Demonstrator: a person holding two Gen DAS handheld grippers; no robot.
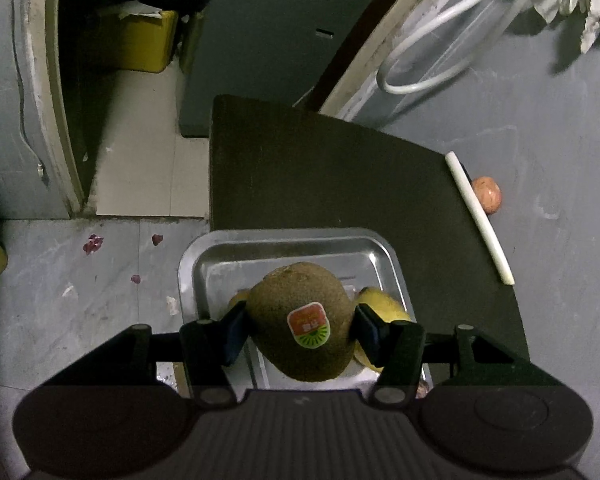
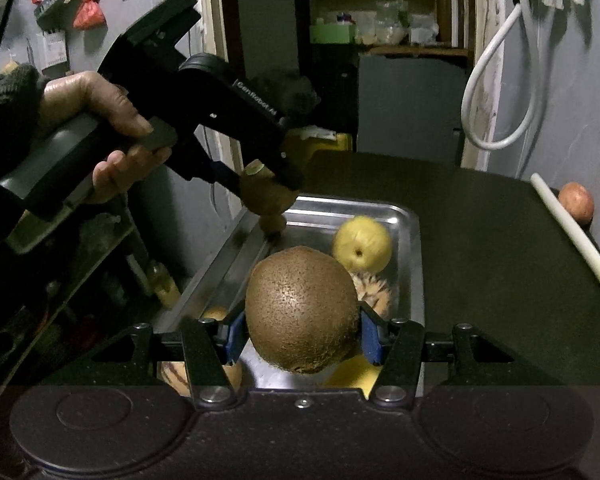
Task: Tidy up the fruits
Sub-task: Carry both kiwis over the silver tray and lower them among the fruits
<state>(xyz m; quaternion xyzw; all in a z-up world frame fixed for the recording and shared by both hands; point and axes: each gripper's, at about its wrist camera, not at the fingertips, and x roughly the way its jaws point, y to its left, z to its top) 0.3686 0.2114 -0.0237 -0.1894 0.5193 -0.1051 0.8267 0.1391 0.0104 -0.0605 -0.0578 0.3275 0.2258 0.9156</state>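
Note:
In the left wrist view my left gripper (image 1: 300,320) is shut on a brown kiwi (image 1: 300,320) with a red and green sticker, held over a steel tray (image 1: 284,237). A yellow fruit (image 1: 384,304) shows in the tray behind the kiwi. In the right wrist view my right gripper (image 2: 302,336) is shut on a second, plain kiwi (image 2: 300,304) above the tray's (image 2: 380,205) near end. A yellow pear-like fruit (image 2: 362,244) and a striped fruit (image 2: 376,290) lie inside. The left gripper (image 2: 266,190) hangs with its kiwi (image 2: 268,200) over the tray's far left corner.
The tray rests on a dark table mat (image 2: 500,272). A white stick (image 2: 570,230) lies along its right edge, with a reddish round fruit (image 2: 576,202) just beyond it. A person's hand (image 2: 92,108) holds the left gripper. White hose (image 2: 496,80) hangs on the wall.

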